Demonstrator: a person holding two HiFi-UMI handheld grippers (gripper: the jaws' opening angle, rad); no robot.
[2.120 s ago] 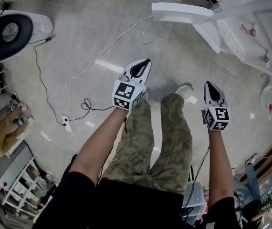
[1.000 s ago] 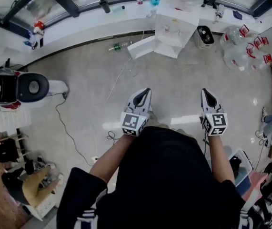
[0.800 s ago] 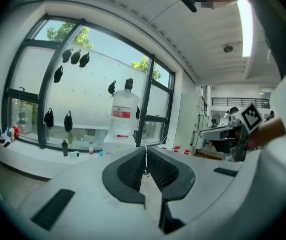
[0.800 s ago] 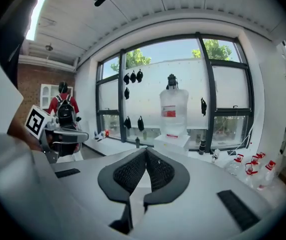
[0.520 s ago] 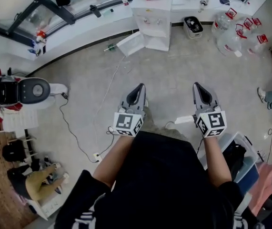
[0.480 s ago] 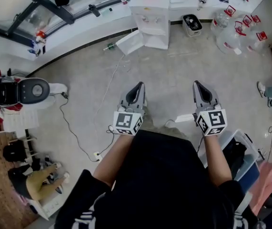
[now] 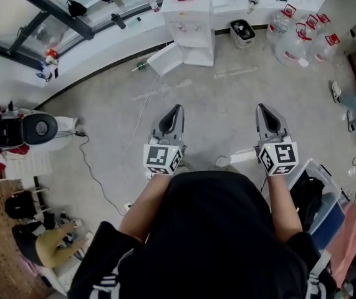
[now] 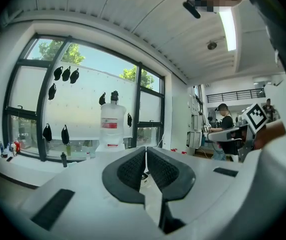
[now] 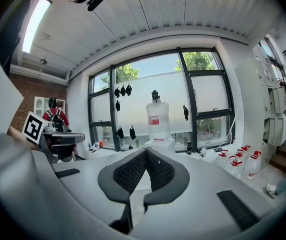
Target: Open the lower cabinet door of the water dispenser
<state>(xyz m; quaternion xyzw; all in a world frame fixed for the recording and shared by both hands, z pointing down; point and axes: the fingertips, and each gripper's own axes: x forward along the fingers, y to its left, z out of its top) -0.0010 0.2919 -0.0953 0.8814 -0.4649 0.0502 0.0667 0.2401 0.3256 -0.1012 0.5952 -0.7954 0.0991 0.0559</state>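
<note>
The lower cabinet door (image 7: pixel 165 58) of the water dispenser (image 7: pixel 189 23) appears to stand swung out already. It shows as a white panel angled away from the dispenser's left side, well ahead of both tools and far out of reach. The left tool (image 7: pixel 178 108) and the right tool (image 7: pixel 262 107) are held side by side over the floor (image 7: pixel 227 98), both pointing toward the dispenser. Each has its jaws pressed together with nothing between them. Both gripper views show the ribbed faces meeting, with the big water bottle (image 9: pixel 159 119) rising beyond.

The risks, as I judge them, lie in the approach. A white cable (image 7: pixel 143 108) trails across the floor from near the dispenser, passing just left of the left tool. A step forward there could snag it and tug the machine. The open panel juts out over the floor, so a careless swing of the left tool could knock it or slam it back. Should the door need widening, closed jaws cannot take its edge. They must part first, or they will merely push it.
</note>
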